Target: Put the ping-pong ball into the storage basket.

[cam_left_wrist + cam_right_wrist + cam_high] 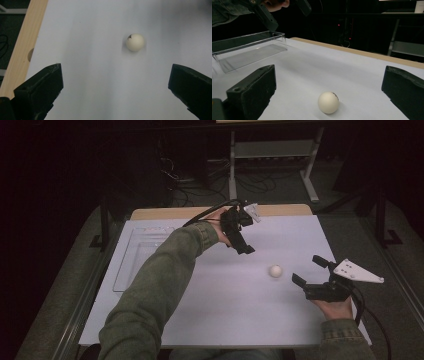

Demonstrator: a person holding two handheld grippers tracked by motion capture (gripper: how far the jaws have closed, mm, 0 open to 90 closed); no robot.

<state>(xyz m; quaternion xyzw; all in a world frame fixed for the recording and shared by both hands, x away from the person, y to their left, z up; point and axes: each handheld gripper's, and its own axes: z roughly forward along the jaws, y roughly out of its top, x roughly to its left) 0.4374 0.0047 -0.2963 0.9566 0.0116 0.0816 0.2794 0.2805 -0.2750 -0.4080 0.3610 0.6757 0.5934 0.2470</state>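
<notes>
White egg (275, 271) resting on white table (225, 310), right of centre, small dark speck on shell. Right claw (311, 271) low, just right of egg, jaws wide, nothing held. Left claw (243, 246) raised above table, far-left of egg, jaws wide, empty. Clear plastic tray (137, 257) at left side, well apart from egg.

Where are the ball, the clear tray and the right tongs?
ball (275, 271), high view, its middle.
clear tray (277, 34), right gripper view, its near corner rim.
right tongs (309, 270), high view, midway between the tips.
</notes>
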